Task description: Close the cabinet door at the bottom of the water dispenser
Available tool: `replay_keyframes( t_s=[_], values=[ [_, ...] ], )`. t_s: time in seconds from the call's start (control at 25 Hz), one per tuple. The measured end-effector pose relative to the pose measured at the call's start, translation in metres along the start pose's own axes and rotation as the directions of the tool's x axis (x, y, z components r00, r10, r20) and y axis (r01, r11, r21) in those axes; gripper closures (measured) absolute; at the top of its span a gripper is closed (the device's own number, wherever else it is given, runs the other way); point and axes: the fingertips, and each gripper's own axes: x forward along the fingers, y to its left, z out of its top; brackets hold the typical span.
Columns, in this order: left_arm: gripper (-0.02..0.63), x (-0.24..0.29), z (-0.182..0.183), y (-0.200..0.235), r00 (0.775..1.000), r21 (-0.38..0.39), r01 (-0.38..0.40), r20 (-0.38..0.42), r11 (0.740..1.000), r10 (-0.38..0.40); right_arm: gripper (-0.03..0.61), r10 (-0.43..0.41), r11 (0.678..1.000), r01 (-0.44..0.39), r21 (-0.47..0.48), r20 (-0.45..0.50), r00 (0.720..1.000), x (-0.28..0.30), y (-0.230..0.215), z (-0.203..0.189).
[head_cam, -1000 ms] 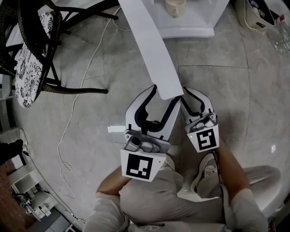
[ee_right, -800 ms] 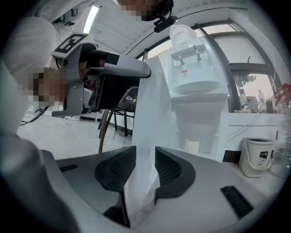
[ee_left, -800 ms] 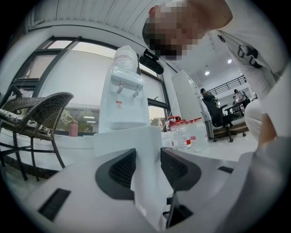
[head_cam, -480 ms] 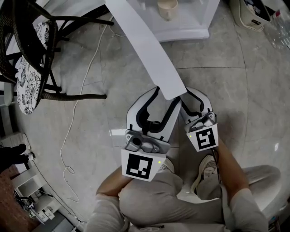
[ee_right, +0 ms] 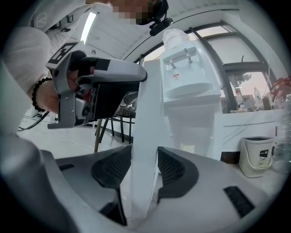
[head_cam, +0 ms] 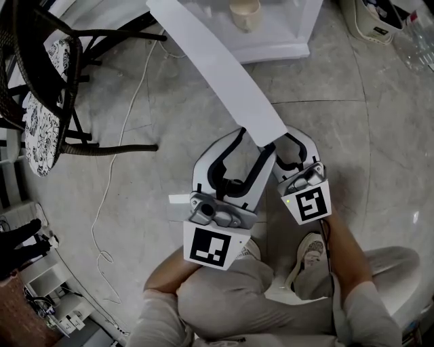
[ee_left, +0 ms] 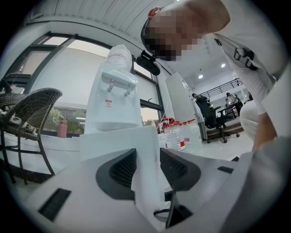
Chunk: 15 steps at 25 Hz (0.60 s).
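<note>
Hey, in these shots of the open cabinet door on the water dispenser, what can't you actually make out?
Hinge: head view, the cabinet door runs off the top edge.
Inside the cabinet: head view, top edge cuts it off beyond the cup.
In the left gripper view, the door hides the cabinet.
Red label on the water dispenser: left gripper view, too small.

Clock read from the door's free end, head view.
- 11 o'clock: long white flat cabinet door [head_cam: 217, 68] lies as a diagonal bar and splits the floor in two.
- 12–1 o'clock: white water dispenser base [head_cam: 288, 41], a cream cup [head_cam: 244, 13] in its open compartment. Blocked.
- 9–10 o'clock: black wicker chair [head_cam: 47, 81], legs splayed over the tiles; thin white cable [head_cam: 120, 139] crosses them.
- 2 o'clock: beige plastic bin [head_cam: 370, 24], clear bottles [head_cam: 420, 42].
- 3 o'clock: bare grey tiled floor [head_cam: 366, 135]. Open passage.
- 6 o'clock: person's bent legs [head_cam: 258, 298] close it off.
</note>
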Motion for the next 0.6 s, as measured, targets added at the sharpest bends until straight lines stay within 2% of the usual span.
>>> replay_keyframes(
  t_s=[0.48, 0.6],
  values=[
    [0.448, 0.057, -0.002, -0.025, 0.994, 0.026, 0.114, -0.002, 0.993, -0.114, 0.393, -0.155, 0.988, 0.155, 0.009, 0.018, 0.988, -0.007, -0.074, 0.007],
    [0.450, 0.060, -0.006, -0.021, 0.995, 0.023, 0.104, -0.012, 0.994, -0.103, 0.393, -0.184, 0.983, 0.184, 0.006, 0.017, 0.983, -0.008, -0.091, 0.007]
  ],
)
